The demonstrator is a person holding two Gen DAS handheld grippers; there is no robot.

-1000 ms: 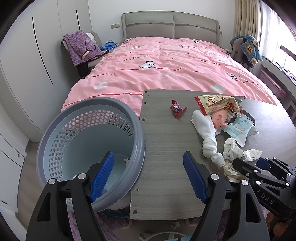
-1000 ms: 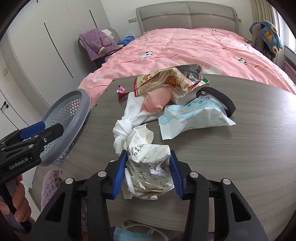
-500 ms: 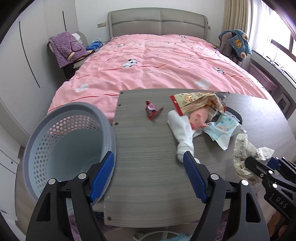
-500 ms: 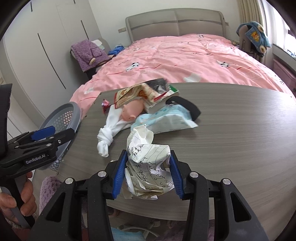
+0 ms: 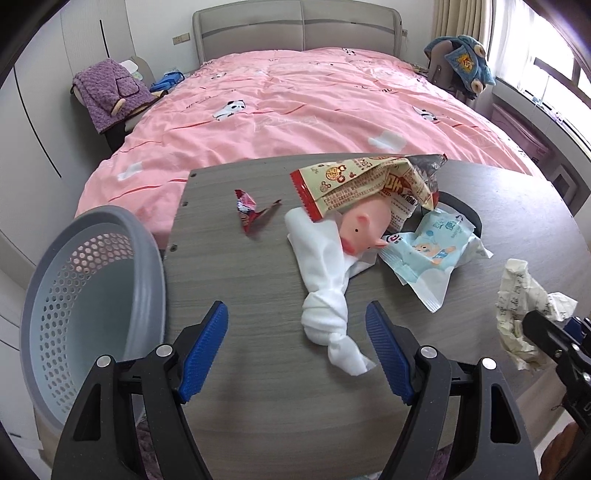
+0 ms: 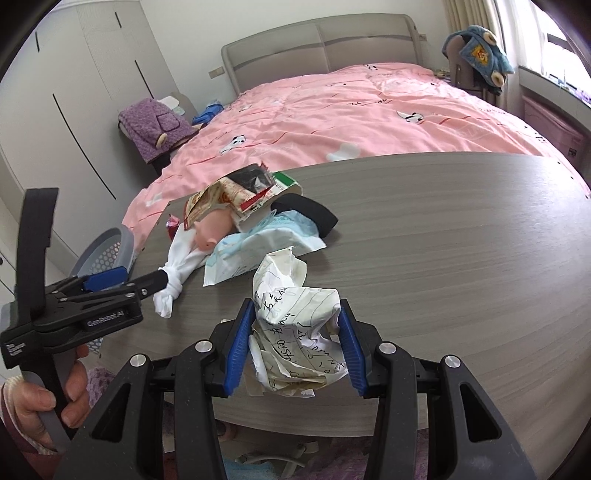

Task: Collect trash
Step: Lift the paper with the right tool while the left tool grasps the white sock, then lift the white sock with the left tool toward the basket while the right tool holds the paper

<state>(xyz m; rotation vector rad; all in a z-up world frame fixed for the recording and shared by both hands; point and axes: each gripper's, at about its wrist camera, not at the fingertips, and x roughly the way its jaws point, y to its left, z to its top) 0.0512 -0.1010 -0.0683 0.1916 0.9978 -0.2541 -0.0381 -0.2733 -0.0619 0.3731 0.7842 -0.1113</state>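
My right gripper (image 6: 297, 341) clamps the crumpled white written-on paper (image 6: 295, 328), my left gripper (image 5: 295, 347) gapes empty beside the grey perforated plastic basket (image 5: 92, 295); loosely pinched, the paper could slip out.

I see a pink-covered bed (image 5: 295, 107) at twelve o'clock with a grey headboard (image 5: 295, 27). White wardrobes (image 6: 74, 74) stand at ten, a bright window (image 5: 554, 74) at two.

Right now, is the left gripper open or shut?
Open. The left gripper has its blue pads spread wide above the table, nothing pressed between them; the white cloth lies below.
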